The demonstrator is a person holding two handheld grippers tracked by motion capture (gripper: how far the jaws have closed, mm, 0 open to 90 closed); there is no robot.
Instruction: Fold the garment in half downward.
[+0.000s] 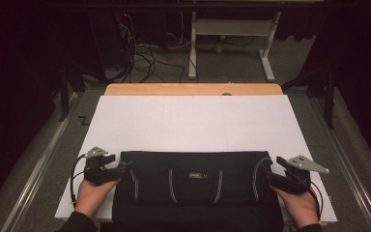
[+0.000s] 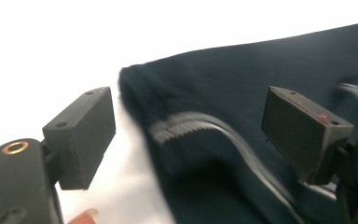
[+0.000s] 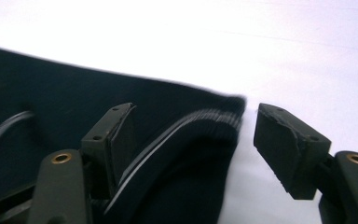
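Note:
A black garment [image 1: 198, 183] with thin white curved stripes lies flat on a white sheet [image 1: 193, 121] near the table's front edge. My left gripper [image 1: 125, 166] is at the garment's left end, held in a hand. In the left gripper view the left gripper [image 2: 191, 133] stands open, with the cloth's corner [image 2: 261, 70] and a striped seam between the jaws and untouched by the pads. My right gripper [image 1: 266, 171] is at the garment's right end. In the right gripper view the right gripper [image 3: 200, 140] is open around that corner [image 3: 51, 88], the pads clear of it.
The white sheet covers most of a wooden tabletop [image 1: 193, 89], whose far edge shows. Beyond it stand a white desk frame [image 1: 193, 48] and loose cables [image 1: 145, 58] on the floor. Metal rails [image 1: 43, 164] run along both sides of the table.

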